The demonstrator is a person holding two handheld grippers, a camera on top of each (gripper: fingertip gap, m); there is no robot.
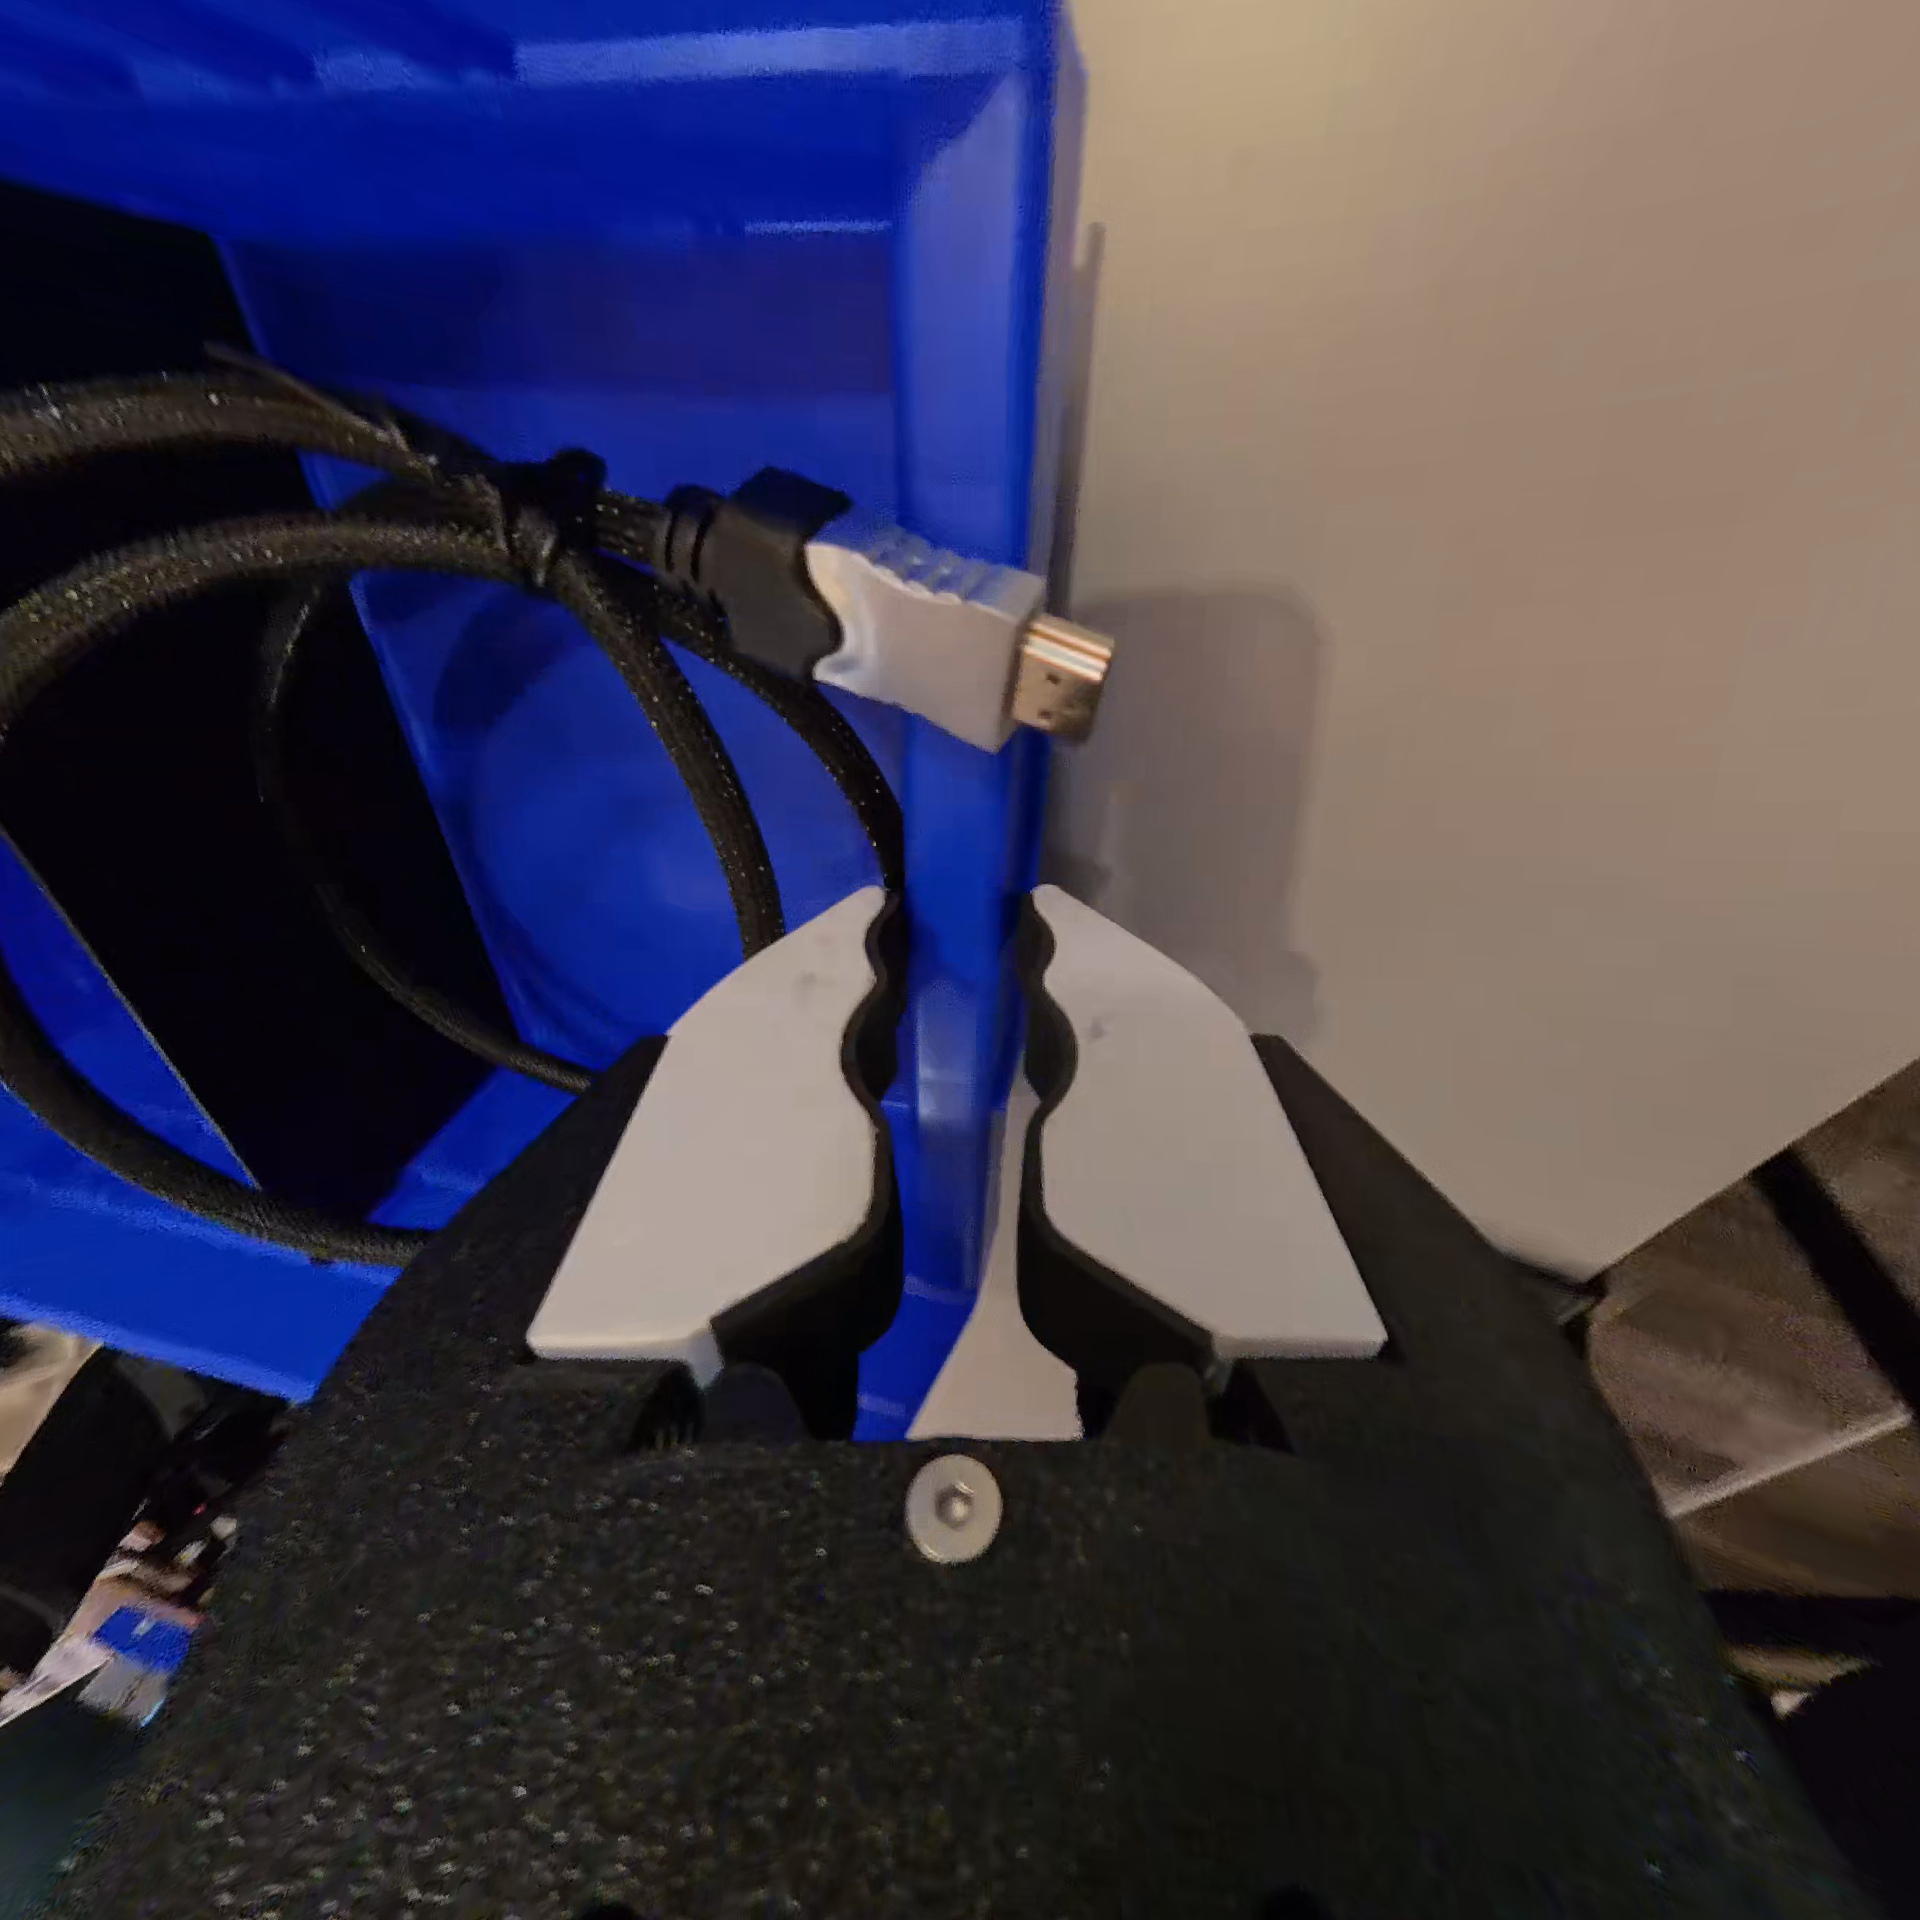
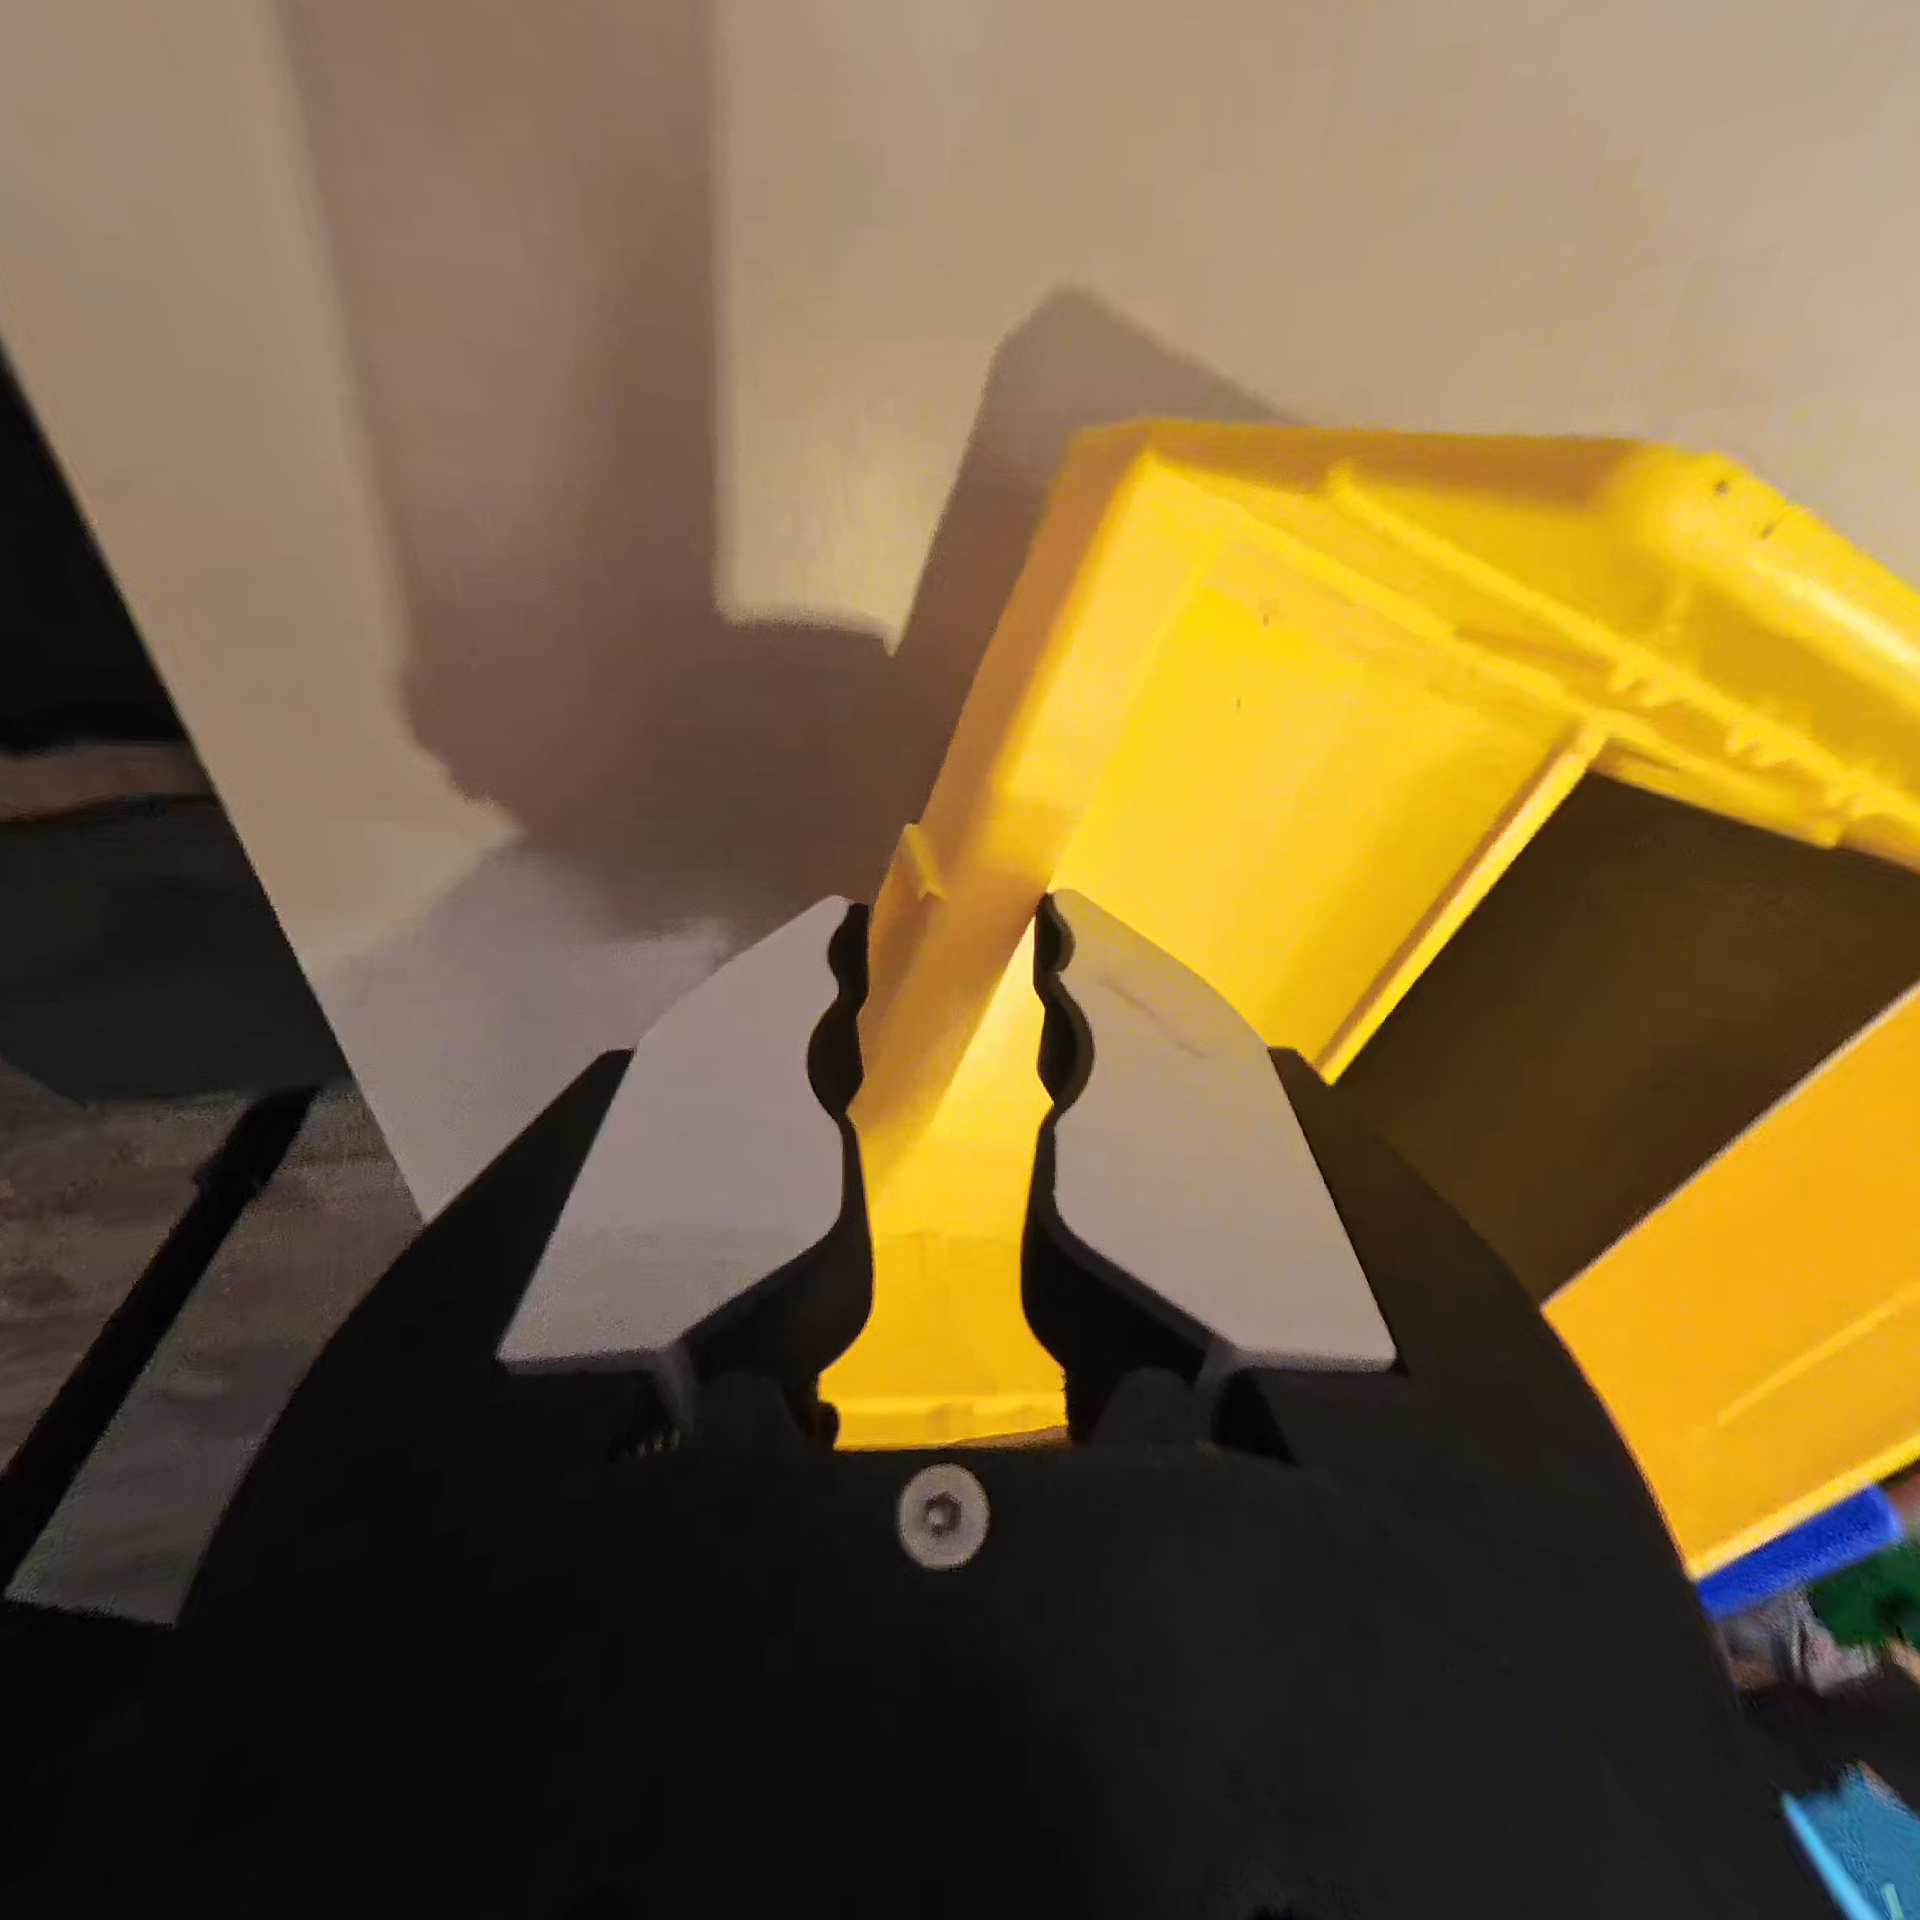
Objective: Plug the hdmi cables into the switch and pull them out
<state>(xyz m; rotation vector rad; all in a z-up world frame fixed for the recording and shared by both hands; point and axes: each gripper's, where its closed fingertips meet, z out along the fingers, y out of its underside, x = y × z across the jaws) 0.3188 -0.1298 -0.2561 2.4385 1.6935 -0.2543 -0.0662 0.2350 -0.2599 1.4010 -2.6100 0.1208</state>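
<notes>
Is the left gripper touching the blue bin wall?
Touching. The left wrist view shows the left gripper with its fingers closed on the blue bin wall, no gap visible.

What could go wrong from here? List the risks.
1. The left gripper clamps the blue bin's rim while the bin looks tipped; the coiled cable and its plug, already poking past the rim, could slide out.
2. The right gripper holds the tilted yellow bin by one thin wall; it may slip.
</notes>
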